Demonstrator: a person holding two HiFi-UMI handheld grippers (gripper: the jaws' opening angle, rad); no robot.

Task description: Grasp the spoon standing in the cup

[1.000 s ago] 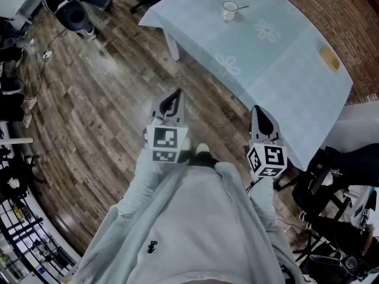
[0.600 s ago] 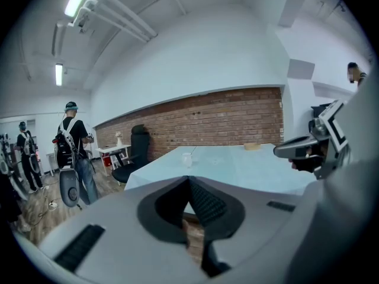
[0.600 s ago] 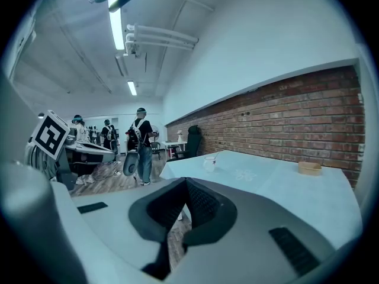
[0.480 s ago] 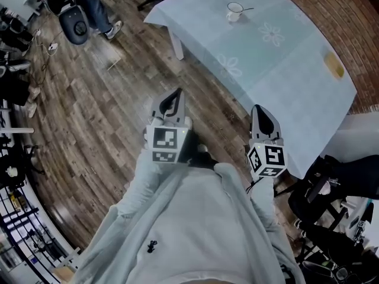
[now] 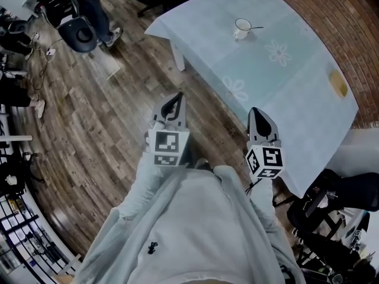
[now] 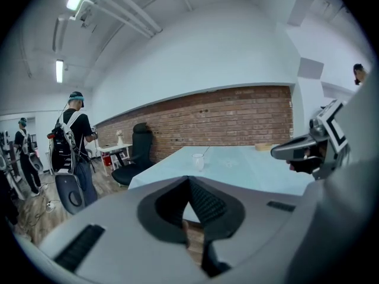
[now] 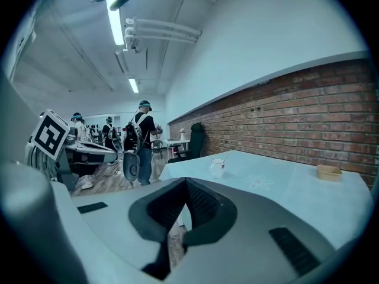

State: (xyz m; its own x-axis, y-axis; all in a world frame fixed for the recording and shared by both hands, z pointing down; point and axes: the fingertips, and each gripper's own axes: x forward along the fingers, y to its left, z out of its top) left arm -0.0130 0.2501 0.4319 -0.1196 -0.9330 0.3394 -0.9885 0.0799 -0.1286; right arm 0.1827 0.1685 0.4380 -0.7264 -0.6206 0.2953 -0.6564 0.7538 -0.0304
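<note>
A white cup [image 5: 241,29] stands at the far side of the table with the pale blue cloth [image 5: 278,99]; a thin spoon [image 5: 256,26] leans out of it to the right. The left gripper view shows the cup [image 6: 198,161] small and far off, and so does the right gripper view, with cup [image 7: 217,168] and spoon [image 7: 227,157]. My left gripper [image 5: 176,96] hangs over the wooden floor, short of the table's near edge, jaws together and empty. My right gripper [image 5: 255,112] is at the cloth's near edge, also shut on nothing.
A small tan object [image 5: 339,83] lies at the table's right end. A white table leg [image 5: 176,55] shows at the left corner. A person with a backpack [image 6: 74,136] and a black office chair [image 6: 141,145] stand to the left. Dark equipment [image 5: 331,206] crowds the floor at the right.
The table and cup have slid lower and nearer in the head view. Both grippers have come forward toward the table together, keeping their spacing and shut jaws.
</note>
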